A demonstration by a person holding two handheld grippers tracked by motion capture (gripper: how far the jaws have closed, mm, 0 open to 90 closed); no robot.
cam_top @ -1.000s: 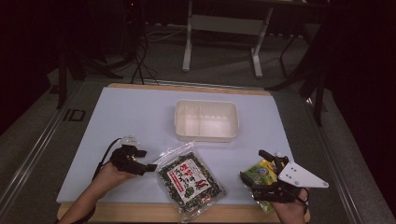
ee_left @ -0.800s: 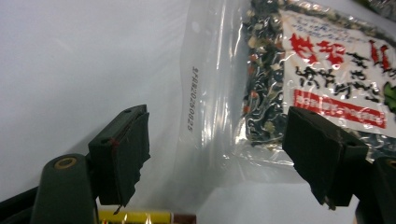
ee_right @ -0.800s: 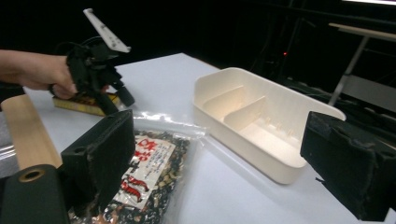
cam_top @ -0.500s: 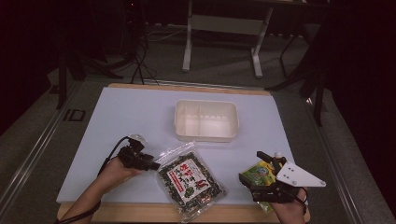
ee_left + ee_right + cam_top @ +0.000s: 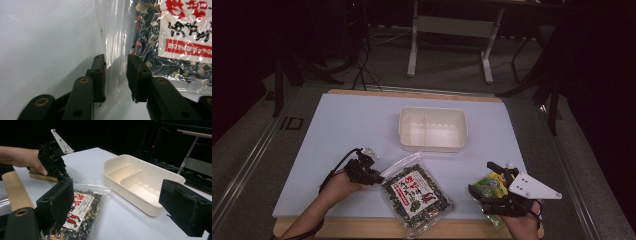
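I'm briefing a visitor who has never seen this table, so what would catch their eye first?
Probably the clear bag of dried mix with its red-and-white label, lying at the table's near edge; the left gripper has its open jaws astride the bag's clear edge. Behind it, mid-table, stands an empty cream divided tray. At near right, the right gripper hovers by a yellow-green packet.

Bag (image 5: 416,194): clear plastic, dark mix w/ orange and pale bits, white label w/ red and black script plus a red band. Tray (image 5: 432,128): plain cream. Packet (image 5: 488,186): yellow-green. Tools: black; right tool (image 5: 488,180) has a pale grey plate. Counter (image 5: 342,130): pale blue-white, wood edge.
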